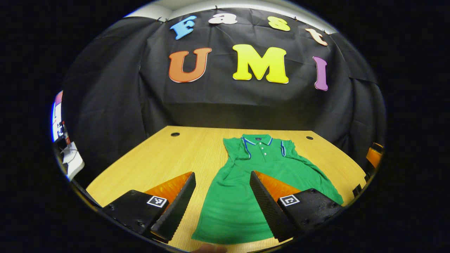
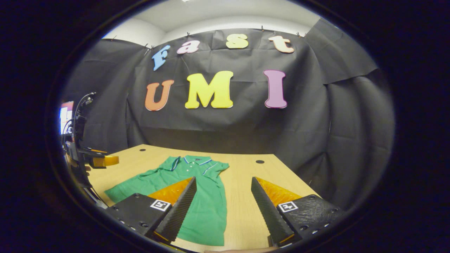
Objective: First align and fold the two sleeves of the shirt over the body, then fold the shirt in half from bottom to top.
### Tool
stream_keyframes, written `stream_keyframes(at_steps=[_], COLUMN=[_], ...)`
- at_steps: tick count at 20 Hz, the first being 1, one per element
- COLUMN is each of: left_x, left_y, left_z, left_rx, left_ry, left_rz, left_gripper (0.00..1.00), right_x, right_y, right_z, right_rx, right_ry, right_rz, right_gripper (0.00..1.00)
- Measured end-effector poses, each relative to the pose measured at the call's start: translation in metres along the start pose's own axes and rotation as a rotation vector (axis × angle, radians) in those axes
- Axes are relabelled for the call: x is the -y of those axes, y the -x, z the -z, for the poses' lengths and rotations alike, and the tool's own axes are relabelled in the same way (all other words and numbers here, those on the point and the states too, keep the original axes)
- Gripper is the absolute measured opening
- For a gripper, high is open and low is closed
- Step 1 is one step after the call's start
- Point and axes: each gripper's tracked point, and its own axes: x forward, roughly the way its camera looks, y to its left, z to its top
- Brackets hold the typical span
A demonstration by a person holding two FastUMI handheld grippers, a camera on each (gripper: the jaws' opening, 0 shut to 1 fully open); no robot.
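Right now both grippers are hanging over the near edge of the table (image 1: 197, 147) with their fingers spread wide and nothing between them. The left gripper (image 1: 223, 205) is pointing along the shirt's left side, over the lower body near the hem. The right gripper (image 2: 223, 207) is hovering off the shirt's right edge, one finger over cloth and the other over bare wood.

Beyond them, the green shirt (image 1: 242, 196) is lying flat and face up, collar (image 1: 257, 140) toward the back wall and hem toward the person. It is sitting right of centre in the left gripper view and left of centre in the right gripper view. The body is lying unfolded at full length, and the sleeves look drawn in at the shoulders rather than spread out, though how fully they are folded is hard to judge.

The fabric is looking like a light, soft knit that will drape, sag and wrinkle when lifted, and drag on the wood. Pinching a thin edge is likely working best: a sleeve cuff or shoulder seam, or the two hem corners together.
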Motion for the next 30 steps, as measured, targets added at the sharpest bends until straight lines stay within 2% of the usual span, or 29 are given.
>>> stream_keyframes(at_steps=[4,8,9,16,18,21,23,25,27,28,29,30], left_x=[-0.028,-0.025,-0.024,-0.025,-0.025,-0.024,-0.023,-0.023,-0.024,-0.028,-0.03,-0.028], left_y=[0.008,0.011,0.01,0.009,0.008,0.003,0.006,0.007,0.008,0.01,0.01,0.011], left_z=[0.056,0.103,0.112,0.125,0.128,0.126,0.128,0.128,0.128,0.128,0.128,0.128], left_rx=[-0.062,-0.168,-0.193,-0.206,-0.19,-0.139,-0.142,-0.151,-0.159,-0.167,-0.168,-0.174], left_ry=[-0.002,0.041,0.055,0.023,-0.034,-0.039,-0.046,-0.041,-0.037,-0.027,-0.009,-0.013], left_rz=[-0.053,-0.016,-0.015,-0.007,-0.012,-0.014,-0.003,-0.007,-0.008,-0.022,-0.024,-0.016], left_gripper=[1.0,1.0,1.0,0.98,0.98,0.99,0.98,0.95,0.87,0.77,0.63,0.5], right_x=[-0.008,-0.022,-0.026,-0.034,-0.034,-0.031,-0.033,-0.035,-0.037,-0.036,-0.039,-0.045], right_y=[0.0,0.006,0.007,-0.002,-0.003,-0.004,-0.003,-0.006,-0.005,-0.005,-0.005,-0.007], right_z=[0.065,0.13,0.139,0.163,0.17,0.167,0.168,0.169,0.168,0.17,0.167,0.17], right_rx=[-0.112,-0.259,-0.282,-0.356,-0.378,-0.367,-0.372,-0.374,-0.386,-0.405,-0.409,-0.437], right_ry=[0.024,0.035,0.025,-0.029,-0.044,-0.052,-0.053,-0.056,-0.055,-0.046,-0.058,-0.079], right_rz=[-0.025,-0.066,-0.076,-0.067,-0.068,-0.055,-0.049,-0.052,-0.058,-0.059,-0.075,-0.085], right_gripper=[0.95,0.98,0.95,0.95,0.98,0.95,0.96,0.92,0.79,0.72,0.72,0.61])
